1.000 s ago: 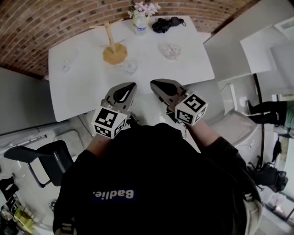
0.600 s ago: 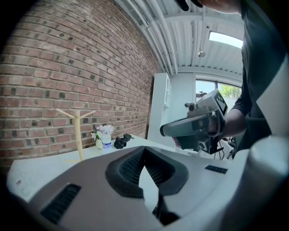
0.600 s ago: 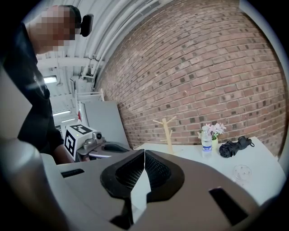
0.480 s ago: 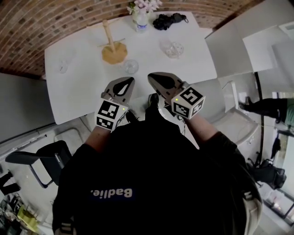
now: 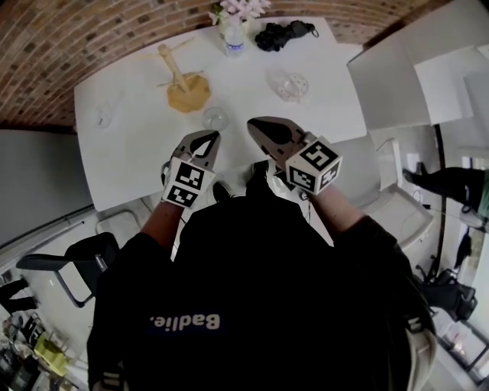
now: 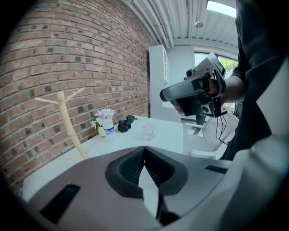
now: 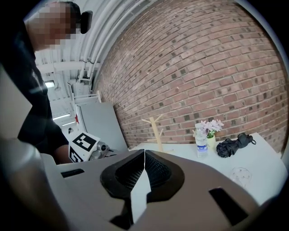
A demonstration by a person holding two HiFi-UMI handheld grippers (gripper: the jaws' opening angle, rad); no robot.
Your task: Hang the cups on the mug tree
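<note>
The white table [image 5: 137, 156] bears a wooden mug tree [image 5: 186, 90], clear cups [image 5: 216, 118], a bottle [image 5: 234, 42], flowers [image 5: 241, 9] and a black bundle [image 5: 281, 34].

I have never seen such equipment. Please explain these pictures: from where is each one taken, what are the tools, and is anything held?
A person holds a two-jaw tool in each hand. One picture comes from a camera on the person's head, looking down. The other two come from cameras on the tools. The left gripper and the right gripper are both shut and empty. On the white table stand a wooden mug tree, one glass cup, a second glass cup, a bottle with flowers and a black bundle. No cup hangs on the tree.
</note>
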